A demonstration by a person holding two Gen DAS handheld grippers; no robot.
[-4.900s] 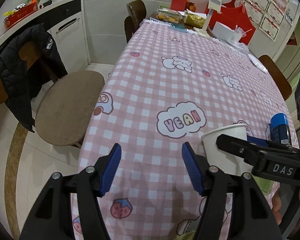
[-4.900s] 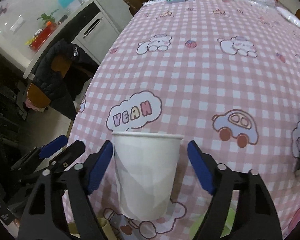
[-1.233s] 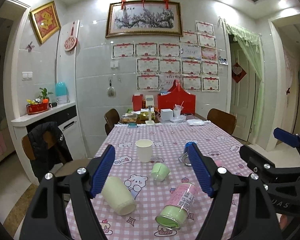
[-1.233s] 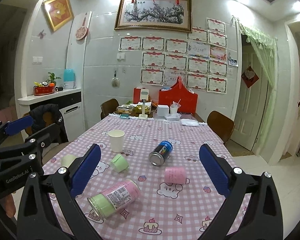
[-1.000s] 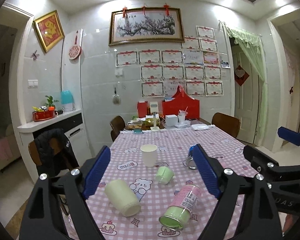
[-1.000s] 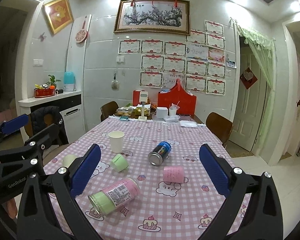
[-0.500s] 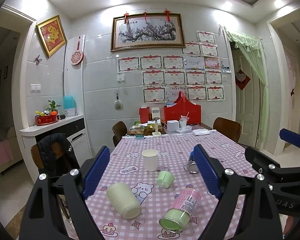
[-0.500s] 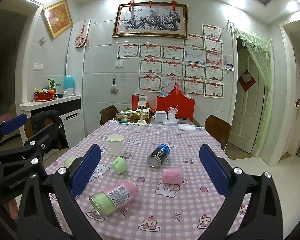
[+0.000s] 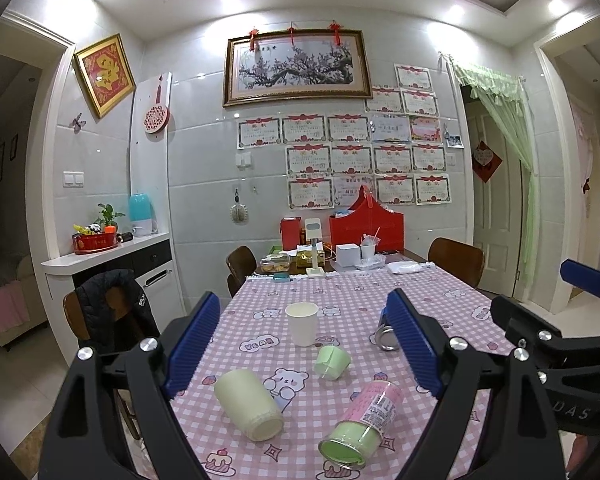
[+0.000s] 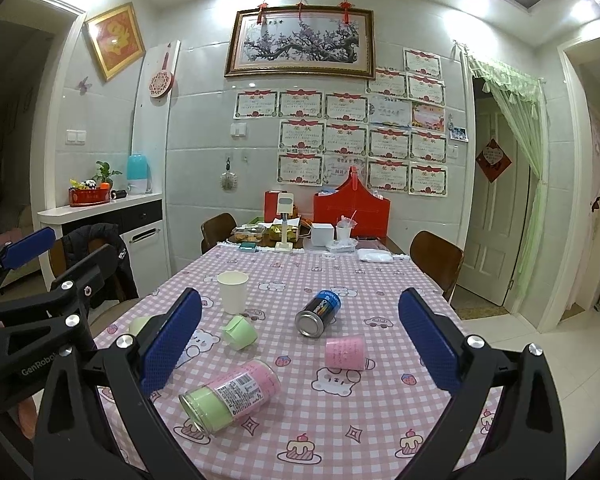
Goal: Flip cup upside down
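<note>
The white paper cup [image 9: 301,323] stands upright, mouth up, near the middle of the pink checked tablecloth [image 9: 340,292], well apart from both grippers. In the right wrist view the same cup [image 10: 232,292] sits left of centre, beyond the other items.

Nearer the cameras, a small green cup [image 9: 332,361] lies on its side just in front of the paper cup. A cream cylindrical cup [image 9: 248,404] lies tipped over toward the table's left edge, and a pink jar with a green lid [image 9: 360,420] (it carries a printed label) lies on its side near the front. A blue drink can [image 10: 318,313] lies on its side to the right of the paper cup, and a pink cup [image 10: 346,352] lies on its side in front of the can.

The left gripper [image 9: 304,344] hovers above the near end of the table with its 2 blue-padded jaws wide apart, holding nothing. The right gripper [image 10: 300,344] is likewise held clear of the table, its jaws spread wide and empty.

At the far end of the table sit a red box [image 9: 366,229], a white box [image 9: 347,255] and food containers. 2 brown chairs flank that end; a third chair on the left carries a black jacket [image 9: 114,312].
</note>
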